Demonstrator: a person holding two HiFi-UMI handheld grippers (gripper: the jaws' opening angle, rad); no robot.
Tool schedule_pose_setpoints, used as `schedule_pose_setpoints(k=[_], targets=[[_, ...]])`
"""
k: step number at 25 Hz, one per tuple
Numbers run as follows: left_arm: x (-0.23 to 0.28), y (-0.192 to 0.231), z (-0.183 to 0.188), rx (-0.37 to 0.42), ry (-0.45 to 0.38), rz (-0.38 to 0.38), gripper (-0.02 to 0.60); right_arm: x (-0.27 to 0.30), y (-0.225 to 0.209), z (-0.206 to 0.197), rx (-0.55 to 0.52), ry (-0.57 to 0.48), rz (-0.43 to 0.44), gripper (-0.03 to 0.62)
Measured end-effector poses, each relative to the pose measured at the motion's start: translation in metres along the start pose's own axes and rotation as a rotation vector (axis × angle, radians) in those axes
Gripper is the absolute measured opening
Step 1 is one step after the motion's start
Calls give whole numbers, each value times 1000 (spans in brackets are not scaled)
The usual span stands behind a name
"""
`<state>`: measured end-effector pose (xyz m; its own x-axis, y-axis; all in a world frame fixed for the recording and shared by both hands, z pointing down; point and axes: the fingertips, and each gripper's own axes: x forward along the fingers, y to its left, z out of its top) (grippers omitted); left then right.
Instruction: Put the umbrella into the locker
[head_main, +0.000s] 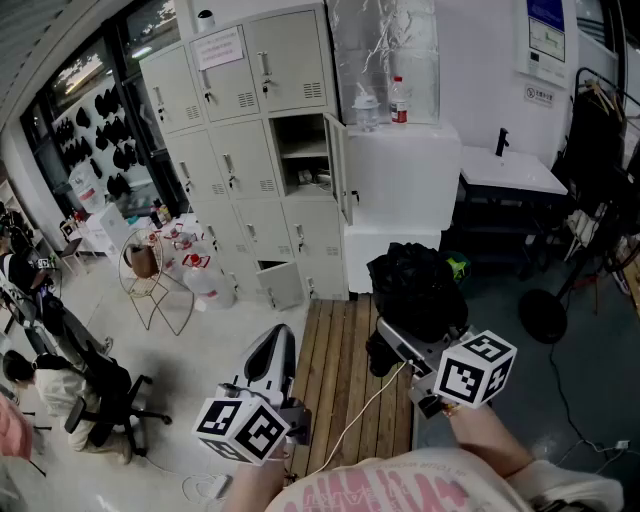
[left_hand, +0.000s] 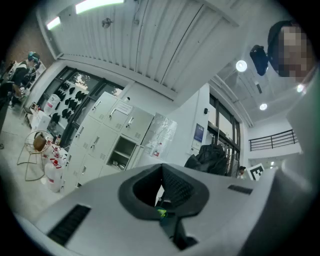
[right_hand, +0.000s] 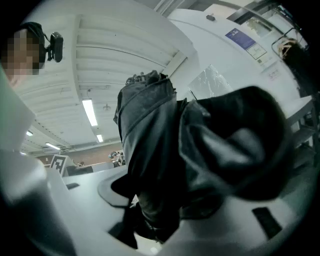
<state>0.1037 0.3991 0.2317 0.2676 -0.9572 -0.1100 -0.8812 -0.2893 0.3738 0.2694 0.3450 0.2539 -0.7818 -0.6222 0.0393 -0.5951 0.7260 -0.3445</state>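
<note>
The right gripper (head_main: 392, 340) clamps the umbrella (head_main: 415, 285) — its black bundle bulging beyond the jaws.

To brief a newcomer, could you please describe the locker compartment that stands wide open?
Find the cream metal locker bank across the room. In its right-hand column, second from the top, is the open compartment; its door alone swings fully aside.

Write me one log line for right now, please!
right gripper: shut on umbrella | left gripper: shut, empty | locker: upper compartment open | umbrella: not in locker
</note>
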Motion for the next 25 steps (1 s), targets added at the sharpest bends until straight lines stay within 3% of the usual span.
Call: schedule_pose_setpoints(k=[11, 16, 25], targets=[[3, 17, -14, -4, 40, -17, 2, 3, -9, -23, 68, -5, -32, 244], [11, 32, -23, -15, 57, 1, 2, 17, -18, -32, 106, 25, 4, 244], [85, 74, -18, 13, 35, 14, 2, 97, -66, -25, 97, 68, 58, 244]])
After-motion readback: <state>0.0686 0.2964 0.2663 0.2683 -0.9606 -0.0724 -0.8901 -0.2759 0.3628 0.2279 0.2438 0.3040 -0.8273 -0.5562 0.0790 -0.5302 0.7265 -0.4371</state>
